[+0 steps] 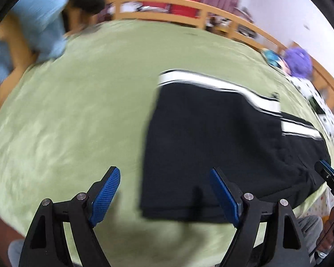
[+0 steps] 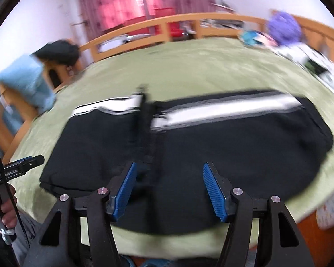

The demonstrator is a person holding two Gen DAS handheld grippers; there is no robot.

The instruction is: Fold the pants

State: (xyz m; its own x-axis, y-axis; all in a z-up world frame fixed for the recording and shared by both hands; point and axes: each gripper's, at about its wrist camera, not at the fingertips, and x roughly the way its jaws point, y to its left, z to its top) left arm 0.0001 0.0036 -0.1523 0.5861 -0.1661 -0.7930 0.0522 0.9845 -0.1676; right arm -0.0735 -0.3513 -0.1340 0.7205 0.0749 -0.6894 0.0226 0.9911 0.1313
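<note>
Black pants [image 1: 211,138] with a white side stripe lie folded flat on the green bed cover [image 1: 78,111]. My left gripper [image 1: 164,173] hovers open over the pants' near left corner, one blue pad over the cover and one over the cloth, nothing between them. In the right wrist view the pants [image 2: 233,146] stretch across the cover [image 2: 189,71], a fold line running down their middle. My right gripper [image 2: 169,166] stands open above the near middle of the cloth, holding nothing. Each gripper shows in the other's view: the right one [image 1: 327,173] and the left one [image 2: 26,163].
A person in a light blue top [image 1: 40,22] leans at the bed's far left side. A wooden rail [image 1: 189,11] rims the far edge. A purple plush [image 1: 298,62] and spotted cloth [image 1: 316,102] sit at the right. Pink curtains [image 2: 113,2] hang behind.
</note>
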